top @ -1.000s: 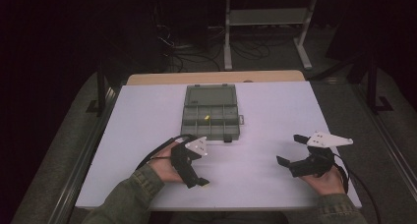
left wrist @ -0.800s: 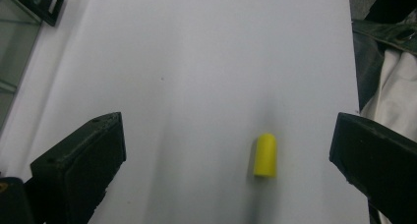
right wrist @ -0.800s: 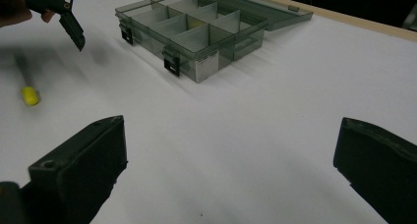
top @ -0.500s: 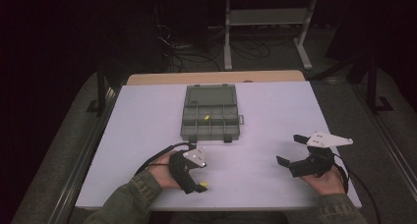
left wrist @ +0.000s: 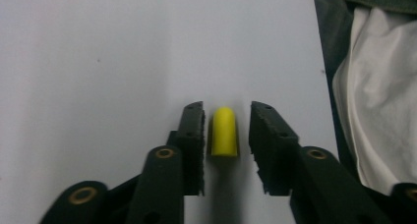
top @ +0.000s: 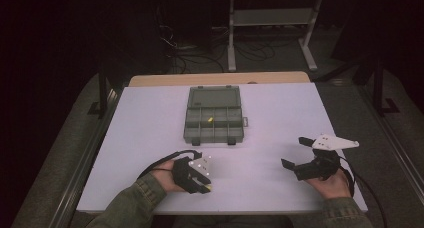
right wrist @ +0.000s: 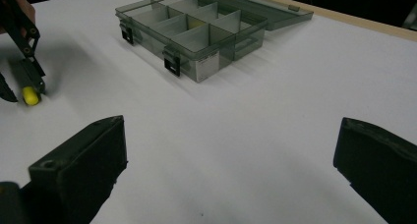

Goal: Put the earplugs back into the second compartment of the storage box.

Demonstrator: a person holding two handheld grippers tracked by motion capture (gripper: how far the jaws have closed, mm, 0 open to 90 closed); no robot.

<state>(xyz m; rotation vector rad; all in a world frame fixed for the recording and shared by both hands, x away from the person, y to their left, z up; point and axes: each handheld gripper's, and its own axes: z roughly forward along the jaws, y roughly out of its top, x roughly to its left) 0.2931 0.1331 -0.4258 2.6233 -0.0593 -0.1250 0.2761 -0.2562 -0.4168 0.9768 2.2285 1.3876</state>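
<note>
Our left gripper (left wrist: pixel 227 130) points down at the white table (top: pixel 150 128) near its front edge, its jaws having just been closing around a small yellow foam earplug (left wrist: pixel 224 132) – a thin gap seems to remain on each side, so the pads do not yet press it. The plug lies flat on the table between the jaws. Our right gripper (top: pixel 296 153) rests well apart at the right, jaws spread wide and holding nothing. Farther back sits a grey compartment box (top: pixel 214 119), lid open – one middle cell holds something yellow (top: pixel 210 120), too small to name.
</note>
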